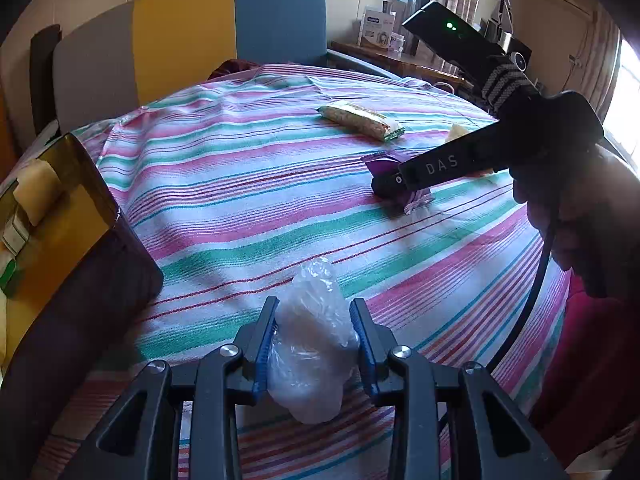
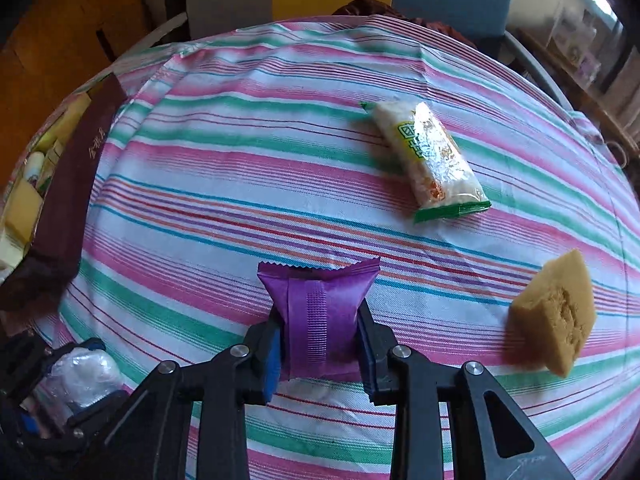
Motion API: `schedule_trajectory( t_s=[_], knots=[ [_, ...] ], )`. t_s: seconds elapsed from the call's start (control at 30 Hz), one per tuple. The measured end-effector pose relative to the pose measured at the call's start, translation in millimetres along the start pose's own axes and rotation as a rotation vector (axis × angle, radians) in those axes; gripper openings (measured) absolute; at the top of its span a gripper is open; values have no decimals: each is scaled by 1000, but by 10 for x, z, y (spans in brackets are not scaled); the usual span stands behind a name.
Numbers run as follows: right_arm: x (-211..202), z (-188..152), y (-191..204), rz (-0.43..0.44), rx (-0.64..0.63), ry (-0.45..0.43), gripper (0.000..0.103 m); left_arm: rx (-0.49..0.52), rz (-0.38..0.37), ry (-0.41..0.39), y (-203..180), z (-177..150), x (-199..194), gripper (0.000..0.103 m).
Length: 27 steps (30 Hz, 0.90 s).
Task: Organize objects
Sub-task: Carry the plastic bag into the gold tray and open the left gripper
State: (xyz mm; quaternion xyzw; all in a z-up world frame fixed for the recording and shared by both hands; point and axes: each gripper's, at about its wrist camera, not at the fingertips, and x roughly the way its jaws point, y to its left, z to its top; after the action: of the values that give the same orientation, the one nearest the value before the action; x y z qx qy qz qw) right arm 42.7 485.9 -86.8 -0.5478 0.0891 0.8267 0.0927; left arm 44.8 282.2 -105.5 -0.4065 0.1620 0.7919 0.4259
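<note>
My left gripper (image 1: 314,312) is shut on a clear plastic packet (image 1: 310,344) just above the striped cloth; it also shows in the right wrist view (image 2: 82,376). My right gripper (image 2: 320,320) is shut on a purple snack packet (image 2: 318,312), low over the cloth; the same gripper and packet (image 1: 400,184) appear at the right of the left wrist view. A green-edged snack bar (image 2: 430,160) lies farther back, also in the left wrist view (image 1: 360,120). A tan sponge block (image 2: 554,316) lies at the right.
A dark maroon box (image 1: 60,248) with a gold lining, holding several small items, stands at the left edge of the table (image 2: 224,184); it shows in the right wrist view (image 2: 68,200) too. A grey, yellow and blue chair back (image 1: 188,36) stands behind.
</note>
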Motion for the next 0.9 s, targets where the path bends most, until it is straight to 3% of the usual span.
schedule_trajectory(
  t_s=[0.63,0.8,0.9],
  knots=[
    [73,25,172,-35,-63,-36,33,7,21,-7,-81,6,-127,34],
    [73,18,200,-47,-82,-45,33,4,40,-98,-100,141,-490,34],
    [74,14,219,-56,-92,-50,33,-48,75,-162,27,285,-747,34]
  ],
)
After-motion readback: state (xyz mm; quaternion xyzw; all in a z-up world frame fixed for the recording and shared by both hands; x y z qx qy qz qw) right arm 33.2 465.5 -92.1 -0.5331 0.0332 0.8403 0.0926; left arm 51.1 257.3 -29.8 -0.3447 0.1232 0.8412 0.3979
